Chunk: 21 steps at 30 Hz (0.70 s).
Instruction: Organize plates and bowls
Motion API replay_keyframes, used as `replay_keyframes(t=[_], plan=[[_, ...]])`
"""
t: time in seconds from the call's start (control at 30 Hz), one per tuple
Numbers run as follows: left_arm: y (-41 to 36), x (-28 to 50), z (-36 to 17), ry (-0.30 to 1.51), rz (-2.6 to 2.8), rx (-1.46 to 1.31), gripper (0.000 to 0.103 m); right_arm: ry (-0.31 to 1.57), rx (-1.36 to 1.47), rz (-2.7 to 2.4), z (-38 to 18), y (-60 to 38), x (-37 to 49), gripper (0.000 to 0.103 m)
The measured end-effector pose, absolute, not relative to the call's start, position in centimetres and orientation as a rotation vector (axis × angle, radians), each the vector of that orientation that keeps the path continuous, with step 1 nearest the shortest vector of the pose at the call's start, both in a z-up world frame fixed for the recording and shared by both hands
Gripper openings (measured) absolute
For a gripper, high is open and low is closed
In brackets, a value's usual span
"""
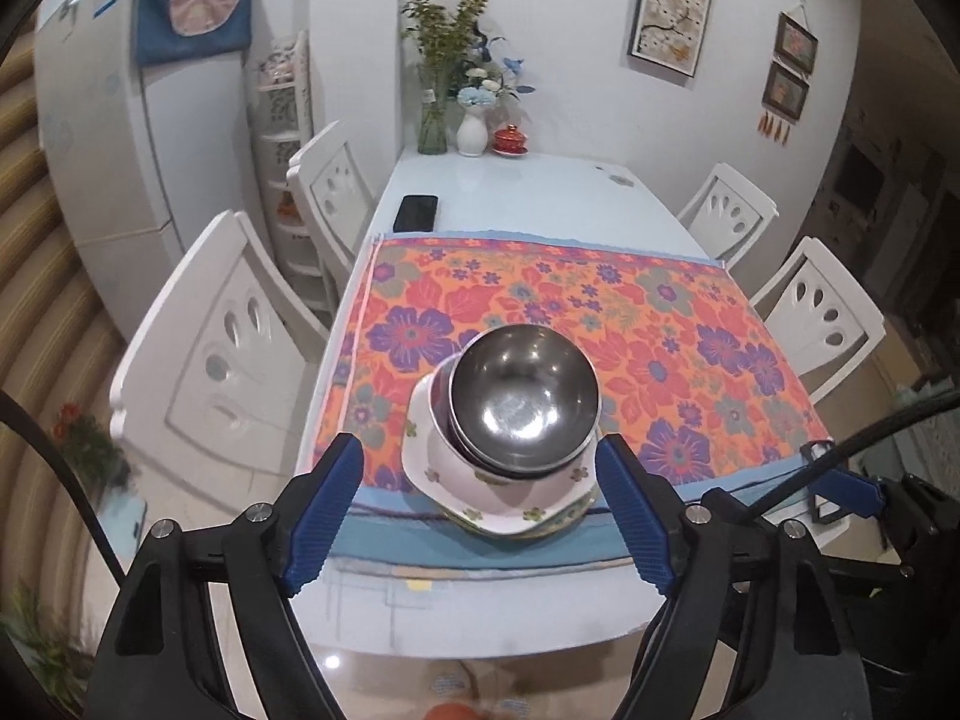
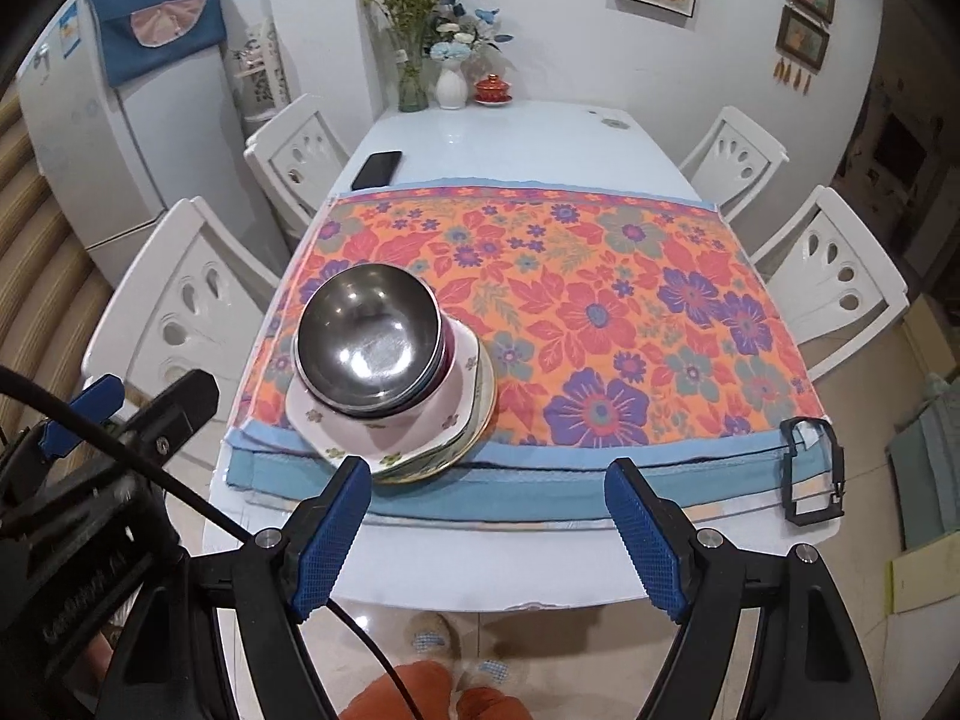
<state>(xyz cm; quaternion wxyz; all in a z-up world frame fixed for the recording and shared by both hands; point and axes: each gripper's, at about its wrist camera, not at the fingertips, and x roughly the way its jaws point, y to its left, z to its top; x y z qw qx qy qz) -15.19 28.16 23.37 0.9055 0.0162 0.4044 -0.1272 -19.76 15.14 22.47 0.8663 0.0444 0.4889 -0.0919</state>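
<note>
Steel bowls (image 1: 525,399) nested in floral dish (image 1: 480,489) on stacked plates (image 2: 474,414), left claw (image 1: 480,510) apart, right claw (image 2: 489,531) apart

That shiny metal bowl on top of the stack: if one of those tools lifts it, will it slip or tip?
The steel bowl looks polished, so probably slippery. It sits tilted in the floral bowl, so a nudge may rock it. It likely lifts easily, being thin-walled.
</note>
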Motion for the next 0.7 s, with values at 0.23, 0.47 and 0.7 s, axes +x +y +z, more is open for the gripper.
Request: replay_keyframes(t=[0.23, 0.47, 0.7], plan=[[29.2, -12.0, 22.8, 0.863, -0.29, 0.034, 0.081, 1.062, 0.085, -0.234, 21.5, 16.2, -17.5, 0.078], [30.0, -10.4, 22.5, 0.872, -0.306, 0.033, 0.081, 1.077, 0.11, -0.264, 21.1, 16.3, -15.7, 0.078], [31.1, -9.4, 22.4, 0.878, -0.304, 0.002, 0.081, 1.095, 0.098, -0.254, 20.8, 17.3, -14.8, 0.078]])
